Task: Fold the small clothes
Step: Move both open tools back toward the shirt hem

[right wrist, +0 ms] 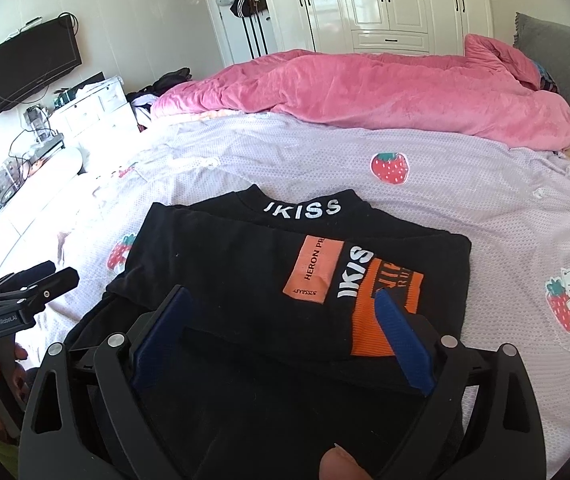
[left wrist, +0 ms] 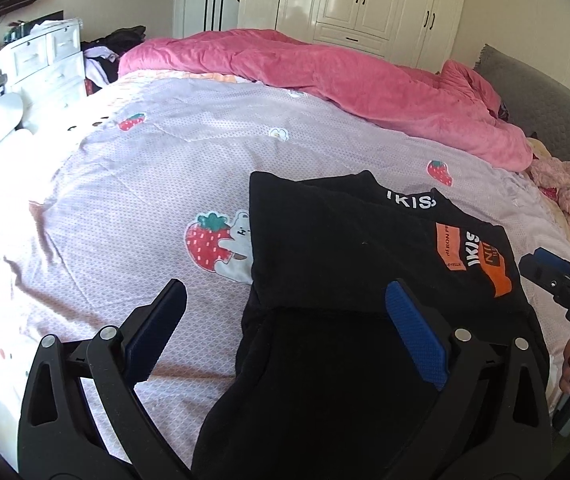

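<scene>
A black garment (left wrist: 325, 248) with white "JKISS" lettering and orange patches lies partly folded on the bed, an upper layer doubled over the lower part (right wrist: 245, 264). My left gripper (left wrist: 285, 292) hovers open over its left edge, nothing between its blue pads. My right gripper (right wrist: 281, 300) is open above the garment's near right part, by the orange patch (right wrist: 313, 272), holding nothing. Each gripper shows at the side of the other's view: the right one (left wrist: 557, 276) and the left one (right wrist: 41, 276).
The bed has a lilac strawberry-print sheet (left wrist: 205, 152). A pink quilt (left wrist: 345, 80) is bunched along the far side. A grey headboard cushion (left wrist: 545, 100) and pink fluffy clothes (left wrist: 569, 196) are at right. White drawers (left wrist: 45, 64), a wall TV (right wrist: 33, 64) and wardrobes (right wrist: 385, 0) stand beyond.
</scene>
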### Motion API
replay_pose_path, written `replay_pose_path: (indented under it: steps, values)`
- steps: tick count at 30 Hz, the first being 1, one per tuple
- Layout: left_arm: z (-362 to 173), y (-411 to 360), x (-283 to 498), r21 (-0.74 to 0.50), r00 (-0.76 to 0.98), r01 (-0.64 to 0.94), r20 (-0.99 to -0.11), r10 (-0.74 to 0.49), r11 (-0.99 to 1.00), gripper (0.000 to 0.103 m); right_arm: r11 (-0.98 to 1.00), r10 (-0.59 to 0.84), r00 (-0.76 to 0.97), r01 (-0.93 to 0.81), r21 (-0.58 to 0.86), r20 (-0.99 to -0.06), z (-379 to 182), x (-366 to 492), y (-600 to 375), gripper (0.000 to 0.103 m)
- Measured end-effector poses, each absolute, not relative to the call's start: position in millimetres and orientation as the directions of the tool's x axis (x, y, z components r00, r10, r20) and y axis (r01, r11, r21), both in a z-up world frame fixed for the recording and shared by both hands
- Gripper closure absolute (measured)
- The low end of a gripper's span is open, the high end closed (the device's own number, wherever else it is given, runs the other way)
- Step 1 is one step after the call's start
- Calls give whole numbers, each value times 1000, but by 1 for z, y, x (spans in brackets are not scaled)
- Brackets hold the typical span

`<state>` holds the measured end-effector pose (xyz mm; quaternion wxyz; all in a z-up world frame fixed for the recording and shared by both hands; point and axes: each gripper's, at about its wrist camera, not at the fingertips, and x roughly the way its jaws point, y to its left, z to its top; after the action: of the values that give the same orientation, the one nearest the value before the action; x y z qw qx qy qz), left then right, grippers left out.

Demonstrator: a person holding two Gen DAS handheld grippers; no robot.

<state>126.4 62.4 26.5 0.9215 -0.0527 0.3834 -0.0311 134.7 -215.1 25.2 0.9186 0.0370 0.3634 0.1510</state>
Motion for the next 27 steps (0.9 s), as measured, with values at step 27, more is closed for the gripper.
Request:
replay_pose_path:
  steps: [27]
  values:
    - [54, 90, 69, -72, 726, -16, -687, -38, 997, 9, 964, 264, 716, -219, 150, -647, 43, 71, -257, 8]
